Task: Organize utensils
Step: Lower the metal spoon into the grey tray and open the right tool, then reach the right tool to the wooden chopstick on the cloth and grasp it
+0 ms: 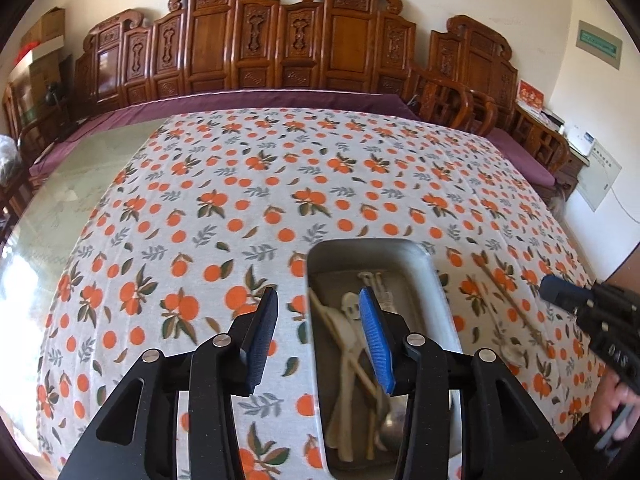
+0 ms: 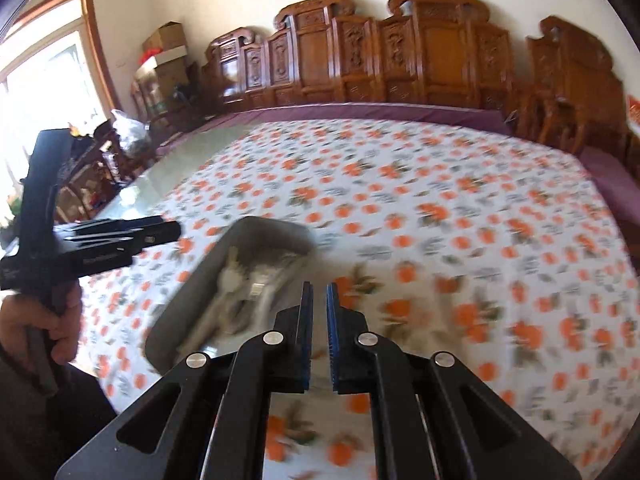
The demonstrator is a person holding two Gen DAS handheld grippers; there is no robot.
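While the tray already holds most of the utensils, one spoon and a stick-like piece lie outside it:

Left gripper (image 1: 318, 304): spread wide and holding nothing, it hangs over the near left rim of the tray, one pad above the cloth and the other above the tray's contents.

Right gripper (image 2: 320, 294): its pads stand close together with a thin gap; nothing shows between them. Whether it is fully clenched I cannot tell, as this view is blurred.

Metal tray (image 1: 438, 280): rests on the tablecloth (image 1: 240, 184), long axis running away from the left camera; pale spoons, chopsticks and a metal spoon lie lengthwise inside.

Stray white spoon (image 1: 514, 354): on the cloth just right of the tray, bowl end nearest.

Stray chopsticks (image 1: 506, 296): a thin brown length, probably a pair, angled beside that spoon, near the right gripper.

Step in hand: likely collecting these strays with the right gripper.

Doing it well: open the jaws first, come down across the spoon's handle rather than its bowl, lift clear of the rim, and lay it parallel to the others.

Far side: carved wooden chairs (image 1: 296, 44) line the wall.
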